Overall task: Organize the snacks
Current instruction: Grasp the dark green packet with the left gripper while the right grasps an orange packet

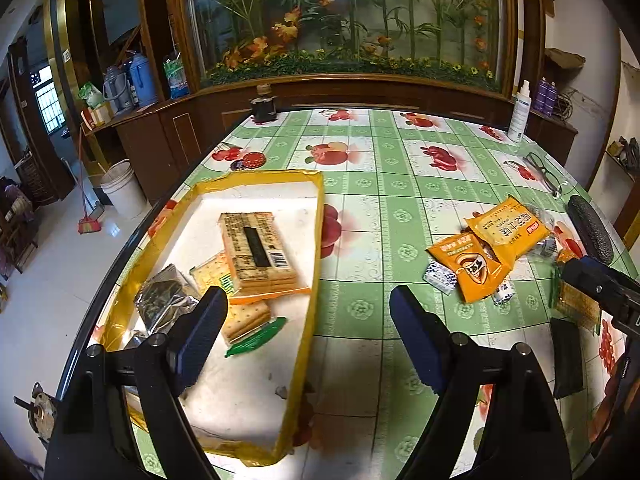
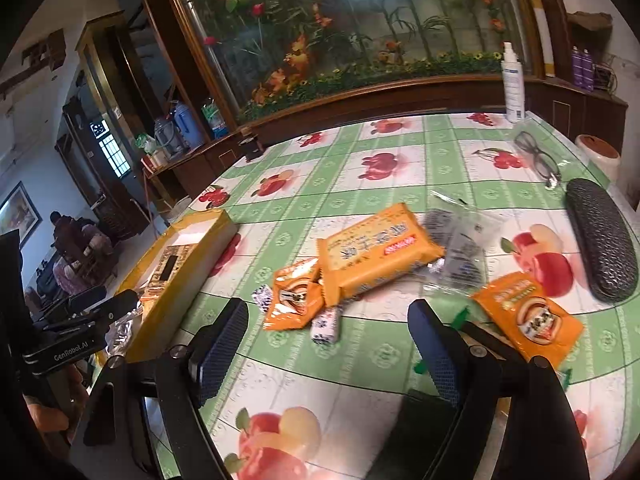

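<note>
A yellow-rimmed white box (image 1: 312,240) lies at the table's left and holds a cracker pack (image 1: 256,252), more crackers (image 1: 244,316) and a silver packet (image 1: 164,300). My left gripper (image 1: 308,312) is open and empty above the box's right wall. The box also shows in the right wrist view (image 2: 180,280). Loose on the table are a large orange pack (image 2: 376,254), a small orange pack (image 2: 296,298), another small orange pack (image 2: 528,320), blue-white candies (image 2: 326,326) and a clear packet (image 2: 460,252). My right gripper (image 2: 328,344) is open and empty just before these candies.
A black glasses case (image 2: 600,240), spectacles (image 2: 536,158) and a white spray bottle (image 2: 513,84) stand at the table's right and back. A dark flat pouch (image 1: 566,360) lies near the right edge. A wooden cabinet with a planted glass case stands behind the table.
</note>
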A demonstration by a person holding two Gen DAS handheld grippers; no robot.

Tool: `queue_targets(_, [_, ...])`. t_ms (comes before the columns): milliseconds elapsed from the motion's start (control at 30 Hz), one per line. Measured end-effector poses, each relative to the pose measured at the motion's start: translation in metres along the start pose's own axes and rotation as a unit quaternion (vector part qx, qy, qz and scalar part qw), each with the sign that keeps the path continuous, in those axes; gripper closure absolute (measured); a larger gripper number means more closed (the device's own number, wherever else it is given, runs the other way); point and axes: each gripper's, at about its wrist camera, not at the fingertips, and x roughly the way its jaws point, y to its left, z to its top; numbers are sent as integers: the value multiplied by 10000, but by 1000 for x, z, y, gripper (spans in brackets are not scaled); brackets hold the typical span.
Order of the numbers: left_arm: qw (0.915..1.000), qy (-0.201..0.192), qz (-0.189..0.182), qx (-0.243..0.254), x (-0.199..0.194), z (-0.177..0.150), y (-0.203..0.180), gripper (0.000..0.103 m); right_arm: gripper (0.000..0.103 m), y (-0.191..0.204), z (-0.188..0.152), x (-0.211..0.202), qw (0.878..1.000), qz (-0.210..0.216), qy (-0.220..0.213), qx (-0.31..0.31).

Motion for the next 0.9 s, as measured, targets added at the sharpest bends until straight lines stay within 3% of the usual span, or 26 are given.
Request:
queue_targets(400, [9953, 557, -730, 307, 34, -14, -65, 19, 19, -55, -26, -38, 9975, -692, 18, -120])
queue_targets(533, [9930, 639, -938, 321, 41, -10, -77, 19, 18, -77, -31, -45, 9970, -775, 49, -29])
queue_targets(700, [9896, 786, -1173, 286, 45, -13, -82, 19, 18, -91, -41, -53, 9981, -580, 142, 142])
queue_targets(800, [9864, 871, -1361, 308, 42, -18, -91, 20, 18, -86, -49, -56, 9986, -479, 217, 95])
queue_targets(900, [9767, 1042, -1840, 352, 34, -26, -113, 20, 18, -85, -51, -56, 9960, -853, 253, -95])
